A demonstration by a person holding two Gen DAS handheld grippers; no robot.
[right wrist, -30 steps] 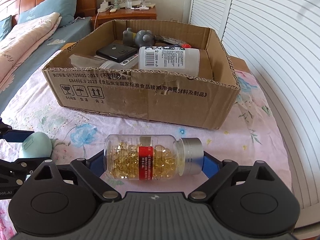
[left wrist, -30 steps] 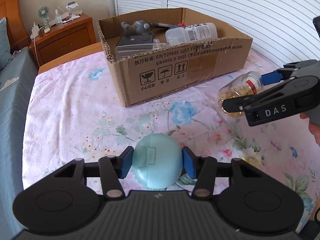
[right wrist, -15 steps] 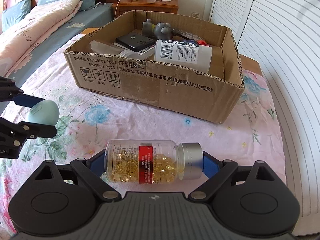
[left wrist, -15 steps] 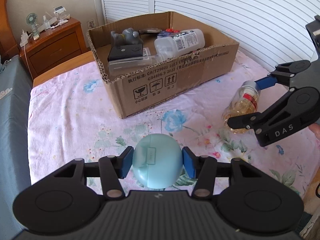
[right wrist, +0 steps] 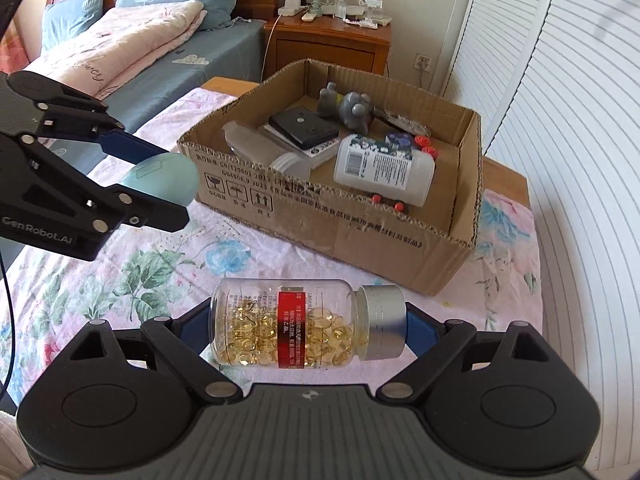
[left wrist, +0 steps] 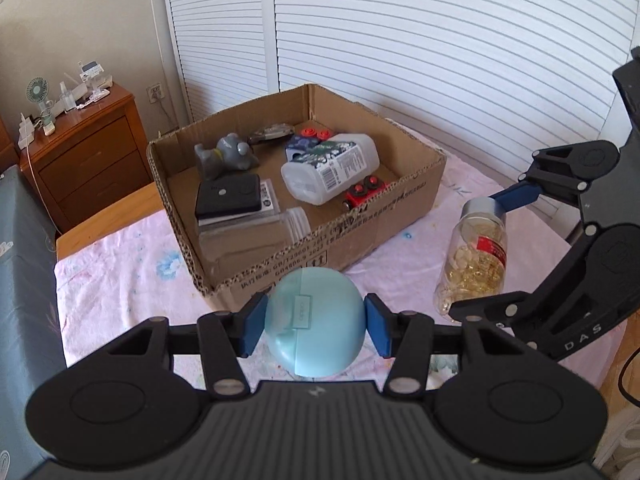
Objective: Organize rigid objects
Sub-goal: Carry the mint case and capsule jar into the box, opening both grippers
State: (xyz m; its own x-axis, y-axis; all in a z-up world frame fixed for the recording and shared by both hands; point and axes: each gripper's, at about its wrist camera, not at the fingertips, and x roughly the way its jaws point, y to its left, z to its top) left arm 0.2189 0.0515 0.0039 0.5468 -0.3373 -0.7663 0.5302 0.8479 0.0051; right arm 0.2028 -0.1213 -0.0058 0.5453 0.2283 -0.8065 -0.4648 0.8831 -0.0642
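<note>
My left gripper (left wrist: 315, 325) is shut on a light blue egg-shaped case (left wrist: 316, 320), held in the air in front of the cardboard box (left wrist: 384, 216). That case (right wrist: 164, 178) and the left gripper (right wrist: 158, 182) also show at the left of the right wrist view. My right gripper (right wrist: 306, 326) is shut end to end on a clear bottle of yellow capsules (right wrist: 304, 326) with a red label and a silver cap. In the left wrist view the bottle (left wrist: 476, 258) hangs right of the box, cap up, in the right gripper (left wrist: 482, 256).
The box (right wrist: 332, 216) stands on a pink floral bedsheet (right wrist: 132, 280) and holds a white bottle (right wrist: 384, 170), a grey toy (right wrist: 348, 106), a black device (right wrist: 306, 128), a clear jar (left wrist: 252, 236) and small red-wheeled toys (left wrist: 364, 194). A wooden nightstand (left wrist: 88, 148) and white louvred doors (left wrist: 440, 40) stand behind.
Both grippers have risen with their objects, so the box's inside shows more from above. The capsule bottle has turned from lying towards cap up in the left wrist view.
</note>
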